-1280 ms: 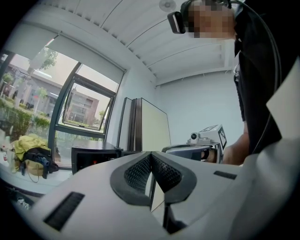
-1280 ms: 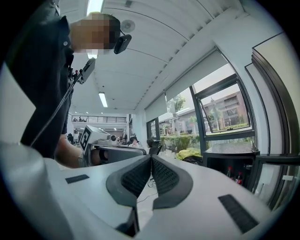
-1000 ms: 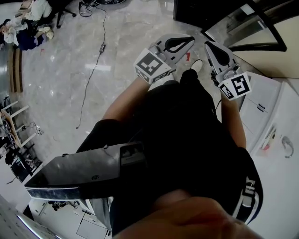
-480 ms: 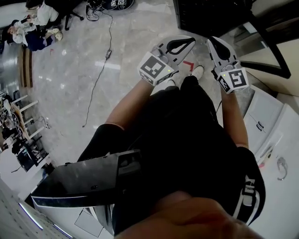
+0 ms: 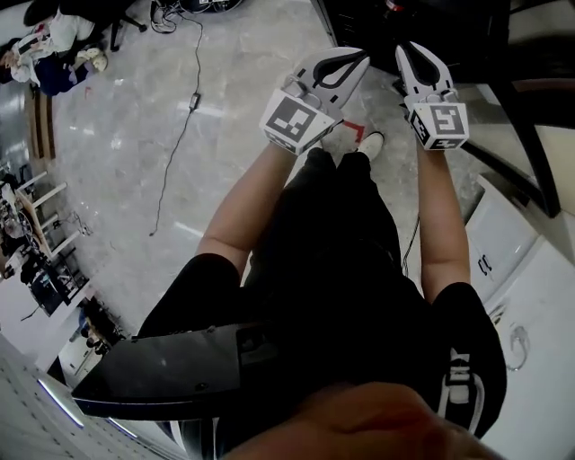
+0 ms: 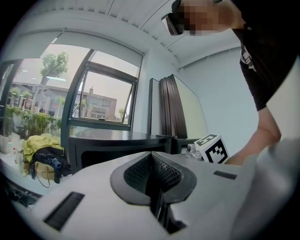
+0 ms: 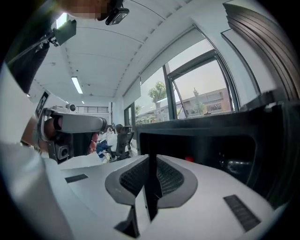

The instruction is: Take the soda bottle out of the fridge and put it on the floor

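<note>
Hovering just in front of the fridge (image 5: 431,22), the left hand-held gripper (image 5: 353,57) has its jaws pressed together on nothing. The right hand-held gripper (image 5: 411,50), beside it, is likewise closed and empty. Inside the fridge shows a small red spot (image 7: 189,159) (the bottle itself is too dim to make out).

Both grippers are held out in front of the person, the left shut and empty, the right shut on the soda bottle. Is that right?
No. The right gripper holds nothing: the right gripper view shows its jaws shut together with nothing between them. Otherwise correct: both are out in front of the person, the left gripper shut and empty.
</note>
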Tool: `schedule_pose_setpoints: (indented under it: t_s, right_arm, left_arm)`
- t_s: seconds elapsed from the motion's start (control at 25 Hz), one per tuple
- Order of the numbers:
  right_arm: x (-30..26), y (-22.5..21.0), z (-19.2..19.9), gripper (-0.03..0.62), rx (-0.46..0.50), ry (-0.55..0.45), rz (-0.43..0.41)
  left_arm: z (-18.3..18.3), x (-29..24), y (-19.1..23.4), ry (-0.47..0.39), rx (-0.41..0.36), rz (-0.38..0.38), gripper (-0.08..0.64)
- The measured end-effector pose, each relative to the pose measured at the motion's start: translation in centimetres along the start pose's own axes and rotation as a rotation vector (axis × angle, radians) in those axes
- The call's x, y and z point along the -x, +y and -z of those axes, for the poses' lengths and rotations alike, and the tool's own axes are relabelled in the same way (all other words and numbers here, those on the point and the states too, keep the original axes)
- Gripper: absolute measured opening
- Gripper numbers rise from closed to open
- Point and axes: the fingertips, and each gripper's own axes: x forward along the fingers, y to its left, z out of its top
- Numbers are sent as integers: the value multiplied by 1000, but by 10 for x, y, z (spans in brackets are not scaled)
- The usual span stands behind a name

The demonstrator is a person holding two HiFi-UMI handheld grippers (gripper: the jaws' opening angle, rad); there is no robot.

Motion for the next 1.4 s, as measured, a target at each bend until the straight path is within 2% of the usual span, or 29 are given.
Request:
schedule_pose_setpoints:
  t_s: [0.08,0.2,0.4,0.44,0.56,0.72,1.0,1.12,1.4]
  right_arm:
    - [-25,-19,19,47,3,23,40]
    - [-60,-46,42,136,-24,32,95]
    - [-99,-76,53,274,3,-4,195]
    - [-104,-83,55,285,6,-13,215]
    - [-118,-99,62,300,0,-28,257]
    - [-135,-113,74,313,29,-7,271]
    - [-163,-127,87,311,67,40,262]
    - [-163,-132,85,311,76,31,273]
    - [-157,-123,76,310,77,1,240]
  left_arm:
    - [20,-18,21,12,23,-15,5]
    - [53,-42,50,17,28,-27,5]
    - [87,-64,79,-11,51,-33,5]
    - [92,-67,82,-18,54,-33,5]
    - [102,-74,92,-37,73,-32,5]
    - [111,-78,99,-46,91,-21,5]
    - [121,-77,109,-36,100,-14,5]
    - [123,-77,111,-34,104,-15,5]
    - [128,-68,112,-32,105,-28,5]
